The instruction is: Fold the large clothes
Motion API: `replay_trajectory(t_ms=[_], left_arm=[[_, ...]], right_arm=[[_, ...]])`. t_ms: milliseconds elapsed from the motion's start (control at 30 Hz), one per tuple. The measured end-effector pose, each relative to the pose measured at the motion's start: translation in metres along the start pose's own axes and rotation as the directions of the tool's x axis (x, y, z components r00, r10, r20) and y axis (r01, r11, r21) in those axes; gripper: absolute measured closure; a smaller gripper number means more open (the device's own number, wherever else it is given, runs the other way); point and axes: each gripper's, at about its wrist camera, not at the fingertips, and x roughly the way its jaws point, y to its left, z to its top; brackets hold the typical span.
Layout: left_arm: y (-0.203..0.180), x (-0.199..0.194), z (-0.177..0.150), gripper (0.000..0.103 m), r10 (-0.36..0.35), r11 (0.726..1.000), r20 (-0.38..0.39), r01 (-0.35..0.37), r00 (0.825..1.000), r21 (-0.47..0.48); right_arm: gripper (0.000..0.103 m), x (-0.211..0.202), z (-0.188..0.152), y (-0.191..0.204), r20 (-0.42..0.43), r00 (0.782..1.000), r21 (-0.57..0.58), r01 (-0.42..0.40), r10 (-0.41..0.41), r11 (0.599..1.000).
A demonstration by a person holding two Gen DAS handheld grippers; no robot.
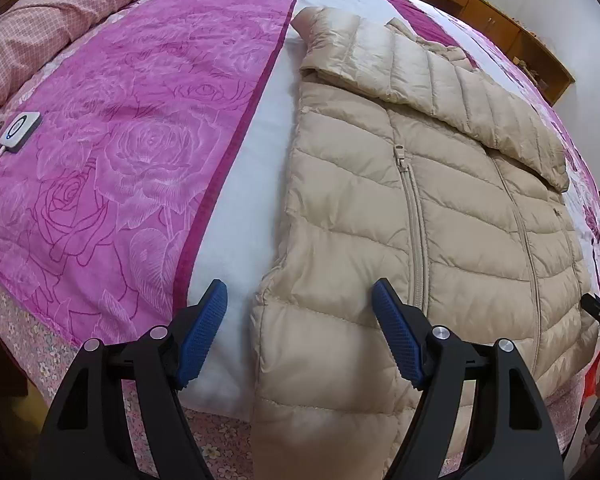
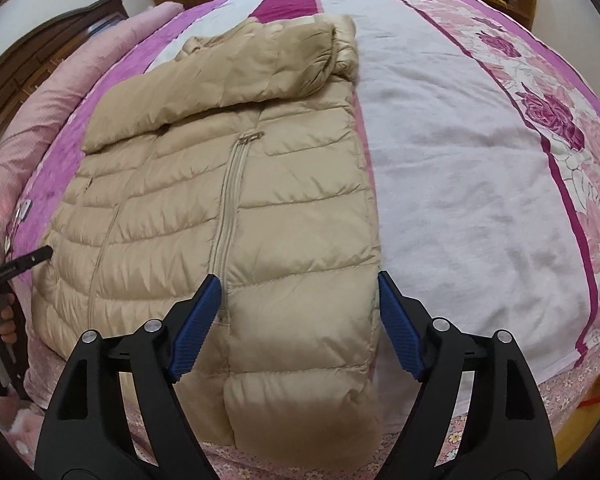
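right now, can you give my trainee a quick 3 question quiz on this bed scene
1. True or false: both sets of jaws, on the left gripper and the right gripper, stand open.
2. What lies across the chest of the beige puffer jacket? A) a folded sleeve B) a belt C) a towel
3. Fill in: the white device rests on the ______ rose blanket.

Key: 1 true; 2 A; 3 pink
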Motion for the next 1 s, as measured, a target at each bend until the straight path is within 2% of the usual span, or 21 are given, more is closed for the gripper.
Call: replay_trajectory(t_ms=[200,333,433,633,900,1000], left_arm=[[-0.002,0.004,0.001,0.028,-0.010,1.000,-0.015,0.010,1.000,0.014],[-0.004,0.006,0.000,0.028,-0.056,0.998,-0.036,0.057,0.998,0.021],[-0.006,0.009,-0.002,0.028,-0.124,0.992,-0.069,0.125,0.990,0.011],[-0.019,0.008,-0.016,0.028,-0.169,0.982,-0.110,0.177,0.979,0.065],[-0.024,0.006,-0.027,0.028,-0.145,0.975,-0.131,0.164,0.981,0.149],[-0.020,0.013,-0.026,0.028,-0.144,0.977,-0.144,0.163,0.979,0.134]], right_arm=[[0.022,0.008,-0.002,0.001,-0.026,1.000,-0.009,-0.016,0.016,1.000],[0.021,0.009,-0.004,0.002,-0.025,0.999,-0.005,-0.022,0.022,1.000],[0.021,0.007,-0.009,0.004,-0.022,0.999,-0.009,-0.032,0.031,0.999],[0.021,0.002,-0.017,0.008,-0.015,0.999,-0.025,-0.043,0.042,0.999],[0.021,0.000,-0.023,0.011,-0.025,0.998,-0.043,-0.057,0.056,0.997],[0.021,0.004,-0.025,0.009,-0.031,0.997,-0.032,-0.068,0.067,0.997]])
